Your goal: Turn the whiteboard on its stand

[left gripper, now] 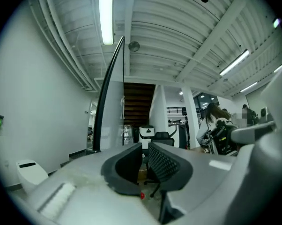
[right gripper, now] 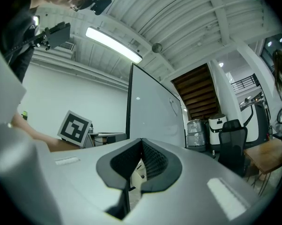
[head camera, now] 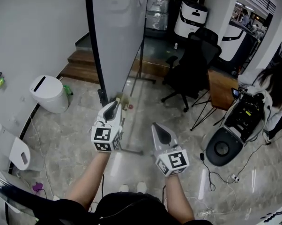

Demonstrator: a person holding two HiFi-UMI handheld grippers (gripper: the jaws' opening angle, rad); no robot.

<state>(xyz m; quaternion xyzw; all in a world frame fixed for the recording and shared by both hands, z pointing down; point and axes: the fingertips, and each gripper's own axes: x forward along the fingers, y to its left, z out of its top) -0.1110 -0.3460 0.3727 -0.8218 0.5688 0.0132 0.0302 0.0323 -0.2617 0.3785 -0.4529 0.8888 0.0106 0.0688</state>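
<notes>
My left claw (head camera: pixel 114 109) is narrowed to an empty slit, and my right claw (head camera: pixel 160 134) is clenched on nothing. The tall white black-framed whiteboard (head camera: pixel 120 32) stands just ahead. It looks stiff, slick-faced and probably top-heavy, so I'd grip its black edge (head camera: pixel 97 55).

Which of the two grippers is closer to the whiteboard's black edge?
The left gripper, whose tips are beside the lower corner of the whiteboard; the right gripper hangs farther back, apart from it.

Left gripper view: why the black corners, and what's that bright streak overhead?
Left gripper view: the wide-angle lens leaves dark corners and bows the whiteboard along its black edge; the streak is a ceiling tube light, blown out to white. Right gripper view: the same rounding. Head view: pale glare streaks on the glossy floor.
</notes>
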